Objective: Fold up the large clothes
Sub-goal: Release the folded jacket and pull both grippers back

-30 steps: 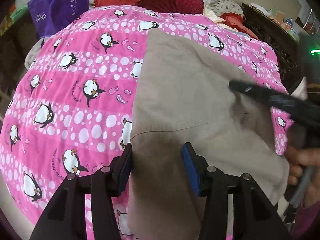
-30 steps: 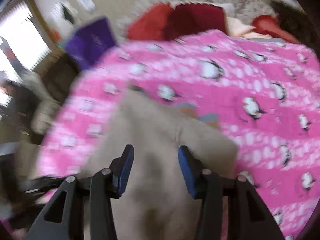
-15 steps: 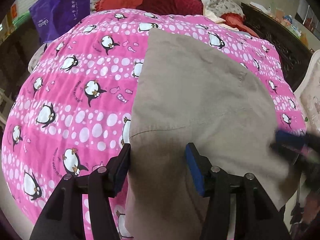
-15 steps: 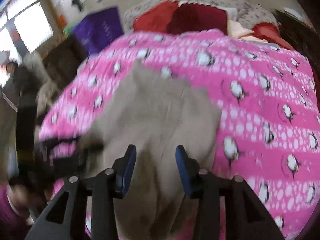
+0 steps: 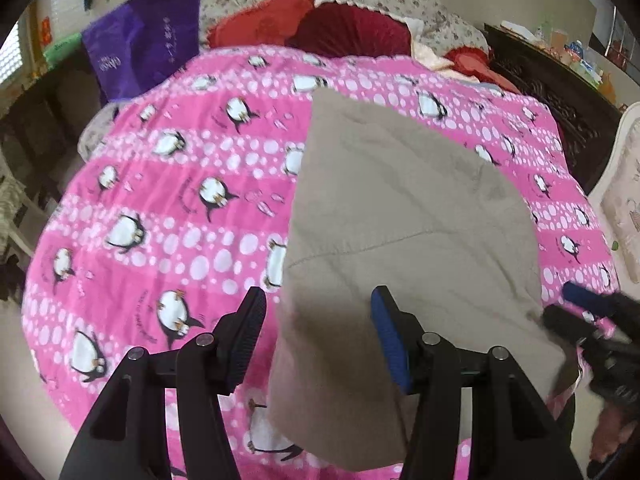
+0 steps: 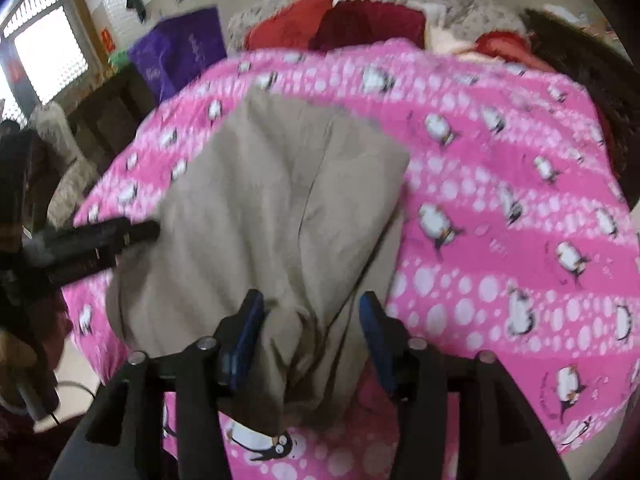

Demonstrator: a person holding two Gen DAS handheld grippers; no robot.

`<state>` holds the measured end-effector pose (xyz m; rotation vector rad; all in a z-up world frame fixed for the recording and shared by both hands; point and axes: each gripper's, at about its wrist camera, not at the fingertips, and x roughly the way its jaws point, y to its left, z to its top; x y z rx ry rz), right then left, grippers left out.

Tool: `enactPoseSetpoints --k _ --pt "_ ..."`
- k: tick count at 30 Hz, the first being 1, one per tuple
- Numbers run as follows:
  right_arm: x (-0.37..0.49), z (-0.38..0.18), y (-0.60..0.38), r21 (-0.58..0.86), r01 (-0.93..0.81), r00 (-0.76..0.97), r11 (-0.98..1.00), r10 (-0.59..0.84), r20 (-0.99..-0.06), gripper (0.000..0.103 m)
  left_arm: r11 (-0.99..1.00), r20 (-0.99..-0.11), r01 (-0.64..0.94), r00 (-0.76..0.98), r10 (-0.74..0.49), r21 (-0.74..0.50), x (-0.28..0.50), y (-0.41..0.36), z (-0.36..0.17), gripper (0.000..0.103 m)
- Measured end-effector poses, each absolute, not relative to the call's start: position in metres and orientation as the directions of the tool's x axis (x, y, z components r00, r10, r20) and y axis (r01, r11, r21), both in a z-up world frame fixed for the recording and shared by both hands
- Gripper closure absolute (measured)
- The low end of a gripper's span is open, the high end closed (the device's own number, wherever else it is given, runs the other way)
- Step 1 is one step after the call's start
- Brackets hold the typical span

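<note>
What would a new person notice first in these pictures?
First the bright pink penguin bedspread, which covers the whole bed. On it, toward the near edge, lies a beige garment, folded over. Behind, at the head of the bed, are red pillows.

Purple bag [image 5: 146, 40]: white lettering on its face; a short Latin-letter word low on the left and a column of characters to the right, both too blurred to read for certain.
Purple bag, right wrist view [image 6: 182, 50]: faint pale marks only, unreadable.
Pink penguin bedspread [image 5: 168, 216]: small dark curved lines of print beside some penguins, too small to make out.
Red paper by the window [image 5: 45, 28]: a red sign or sticker, its marks illegible.
</note>
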<state>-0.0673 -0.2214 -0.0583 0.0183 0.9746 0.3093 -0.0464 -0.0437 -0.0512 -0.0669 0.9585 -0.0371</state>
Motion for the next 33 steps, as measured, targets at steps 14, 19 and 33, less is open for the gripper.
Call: enactPoseSetpoints --k 14,19,33 --pt "-0.069 -0.026 -0.199 0.047 -0.178 0.664 0.983 0.155 -0.731 0.022 0.998 -0.760 -0.024 0.649 -0.023 -0.050 -0.062 -0.043 -0.025 0.061" --pt "-0.067 -0.026 -0.204 0.073 -0.142 0.670 0.987 0.150 -0.727 0.022 0.999 -0.743 -0.038 0.668 0.026 0.000 -0.067 -0.048 -0.020 0.061" --pt "-0.063 -0.034 -0.209 0.089 -0.127 0.652 0.988 0.150 -0.743 0.021 1.000 -0.747 -0.019 0.664 0.020 0.010 -0.065 -0.054 -0.028 0.061"
